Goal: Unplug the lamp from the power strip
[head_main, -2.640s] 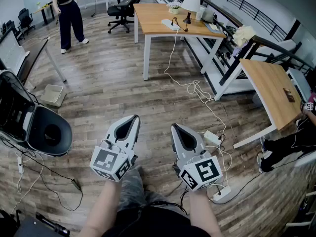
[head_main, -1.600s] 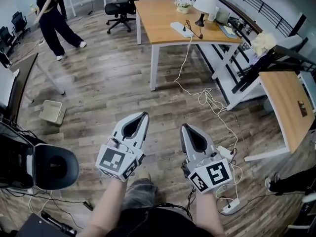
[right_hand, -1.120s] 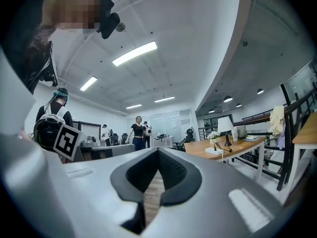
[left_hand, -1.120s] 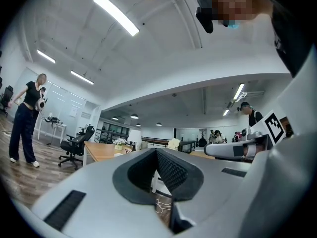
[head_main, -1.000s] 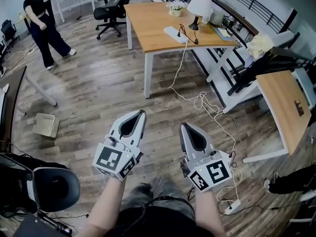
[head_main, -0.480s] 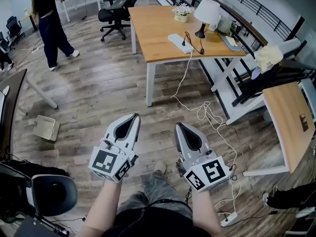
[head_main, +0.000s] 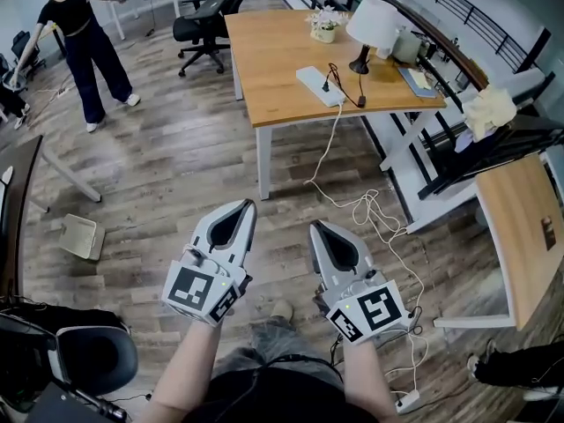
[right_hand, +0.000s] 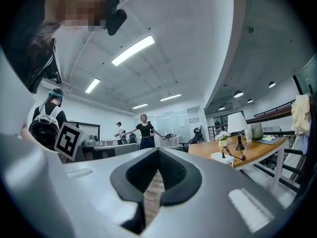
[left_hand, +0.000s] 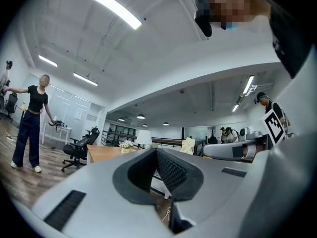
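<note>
1. Over the last few seconds the light wooden table [head_main: 273, 51] has drawn closer and grown larger in your head view. You have been walking towards it, and it is still well out of reach.
2. Your left gripper [head_main: 241, 210] and right gripper [head_main: 315, 229] are carried in front of you as before, above the wood-plank floor [head_main: 176, 166]. Both have their jaws closed tip to tip, with nothing between them.
3. The long white power strip [head_main: 319, 85] lies on the near part of the table. The white-shaded lamp on a dark stem [head_main: 368, 26] stands just behind it. A thin black cord [head_main: 333, 67] loops from the lamp's foot towards the strip.
4. I judge the unplugging not yet begun: only the approach is under way. You will need to open a jaw before taking the plug.
5. The plug itself is too small to make out, and so is the socket that holds it. Your left gripper view does not show the strip at all. Your right gripper view shows it only far off at the right.
6. A second white strip on the floor [head_main: 407, 402], at the lower right and partly cut off, is not your target.
</note>
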`<state>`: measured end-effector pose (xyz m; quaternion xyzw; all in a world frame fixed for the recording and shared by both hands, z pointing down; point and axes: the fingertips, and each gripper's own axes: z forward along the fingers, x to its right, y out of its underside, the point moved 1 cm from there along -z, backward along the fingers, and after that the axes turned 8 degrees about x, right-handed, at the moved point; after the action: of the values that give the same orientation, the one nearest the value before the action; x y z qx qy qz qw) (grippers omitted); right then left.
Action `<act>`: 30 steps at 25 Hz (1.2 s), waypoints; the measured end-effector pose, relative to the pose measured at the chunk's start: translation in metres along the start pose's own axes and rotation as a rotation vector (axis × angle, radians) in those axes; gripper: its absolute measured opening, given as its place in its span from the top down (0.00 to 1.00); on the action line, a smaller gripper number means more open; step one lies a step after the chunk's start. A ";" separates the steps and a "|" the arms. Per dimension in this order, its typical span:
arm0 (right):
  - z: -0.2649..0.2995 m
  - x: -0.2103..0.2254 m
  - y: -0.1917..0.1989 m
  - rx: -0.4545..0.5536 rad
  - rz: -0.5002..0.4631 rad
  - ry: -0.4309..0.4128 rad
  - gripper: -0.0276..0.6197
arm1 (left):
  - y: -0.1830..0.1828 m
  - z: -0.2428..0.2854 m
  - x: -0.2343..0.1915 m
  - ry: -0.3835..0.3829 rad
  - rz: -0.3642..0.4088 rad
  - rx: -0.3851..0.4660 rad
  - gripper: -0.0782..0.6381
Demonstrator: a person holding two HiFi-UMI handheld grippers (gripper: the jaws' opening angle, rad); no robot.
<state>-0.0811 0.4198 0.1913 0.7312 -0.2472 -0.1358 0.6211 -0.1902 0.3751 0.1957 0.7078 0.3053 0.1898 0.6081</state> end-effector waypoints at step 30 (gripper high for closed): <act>0.053 0.093 0.020 -0.014 0.042 -0.001 0.95 | 0.030 0.106 -0.027 -0.009 0.023 -0.018 0.90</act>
<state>-0.0334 0.3234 0.2111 0.7216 -0.2618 -0.1245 0.6287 -0.1362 0.2757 0.2073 0.7065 0.2928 0.1964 0.6137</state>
